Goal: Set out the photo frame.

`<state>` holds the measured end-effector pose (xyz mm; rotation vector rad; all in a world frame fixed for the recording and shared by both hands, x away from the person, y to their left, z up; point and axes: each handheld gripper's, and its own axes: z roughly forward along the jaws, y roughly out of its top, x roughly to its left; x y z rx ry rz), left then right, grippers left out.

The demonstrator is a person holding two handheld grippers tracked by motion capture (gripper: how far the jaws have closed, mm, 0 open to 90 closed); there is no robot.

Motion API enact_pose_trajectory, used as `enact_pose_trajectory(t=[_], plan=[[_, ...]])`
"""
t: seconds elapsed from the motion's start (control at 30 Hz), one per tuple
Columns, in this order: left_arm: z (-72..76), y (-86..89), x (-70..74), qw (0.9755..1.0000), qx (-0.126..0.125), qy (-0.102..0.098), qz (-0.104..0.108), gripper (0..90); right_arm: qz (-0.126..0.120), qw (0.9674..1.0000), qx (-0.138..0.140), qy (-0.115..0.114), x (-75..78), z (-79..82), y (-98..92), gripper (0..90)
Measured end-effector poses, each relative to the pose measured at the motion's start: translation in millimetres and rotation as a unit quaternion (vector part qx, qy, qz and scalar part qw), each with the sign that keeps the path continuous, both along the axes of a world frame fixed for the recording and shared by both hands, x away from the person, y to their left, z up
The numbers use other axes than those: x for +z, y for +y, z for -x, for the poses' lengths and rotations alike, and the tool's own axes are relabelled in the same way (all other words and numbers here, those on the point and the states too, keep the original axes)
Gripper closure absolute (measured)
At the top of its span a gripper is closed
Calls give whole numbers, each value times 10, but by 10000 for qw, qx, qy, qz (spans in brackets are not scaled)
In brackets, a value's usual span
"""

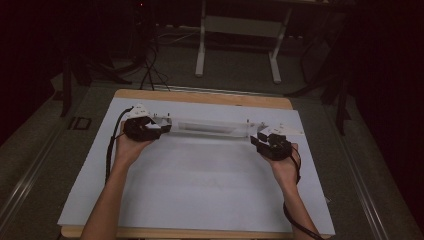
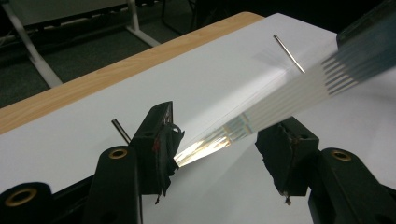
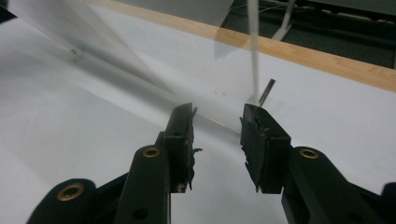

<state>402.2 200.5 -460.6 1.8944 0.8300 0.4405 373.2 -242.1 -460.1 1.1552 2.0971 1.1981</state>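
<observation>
Your left gripper [image 2: 217,149] stands wide around one end of the long clear plastic strip [image 1: 210,127], its pads not pressing; your right gripper [image 3: 217,140] gapes at the other end, nothing pinched; the strip lies across the far part of the white paper sheet [image 1: 200,185] on the wooden table [image 1: 200,97]; thin metal pins [image 2: 289,53] stand near each end.

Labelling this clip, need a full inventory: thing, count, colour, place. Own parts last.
clear plastic strip: 1, transparent, across the far part of the sheet, between the two grippers
metal pins: at least 2, silver, standing in the sheet near the strip's ends
sheet: 1, white, covering the table
table: 1, light wood, edges showing around the sheet
frame legs: 2, white, on the floor beyond the table
left hand-held gripper: 1, black, at the strip's left end, jaws apart
right hand-held gripper: 1, black, at the strip's right end, jaws apart
</observation>
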Motion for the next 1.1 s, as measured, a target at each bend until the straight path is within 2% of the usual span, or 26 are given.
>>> enact_pose_trajectory(t=[0.03, 0.2, 0.33, 0.53, 0.73, 0.87, 0.97, 1.03, 1.1], plan=[[-2, -1, 2, 10000, 3, 8, 2, 470, 68, 10000, -55, -18, -4, -3, -6, 636], [-9, 1, 7, 10000, -9, 29, -3, 470, 40, 9998, -183, 6, -17, -76, -45, 591], [-17, 2, 12, 10000, -19, 43, -2, 470, -69, 9999, -127, 7, -52, -179, -58, 565], [-32, 1, 22, 10000, -21, 66, -5, 462, -197, 9998, -46, -26, -109, -231, -55, 562], [-19, -9, 11, 10000, -46, -55, -52, 447, -249, 9997, -74, -40, -120, -253, -56, 569], [-30, -2, 11, 10000, -78, -27, -2, 451, -363, 9993, 71, -49, -109, -271, -58, 570], [-44, 1, 15, 10000, -71, -8, 33, 450, -313, 9994, 80, -103, -92, -273, -45, 568], [-46, 4, 7, 9999, -78, -33, 82, 446, -318, 9994, 74, -104, -79, -287, -43, 565], [-52, 6, -14, 9998, 50, -147, 130, 412, -335, 9994, 50, -97, -66, -299, -43, 566]])
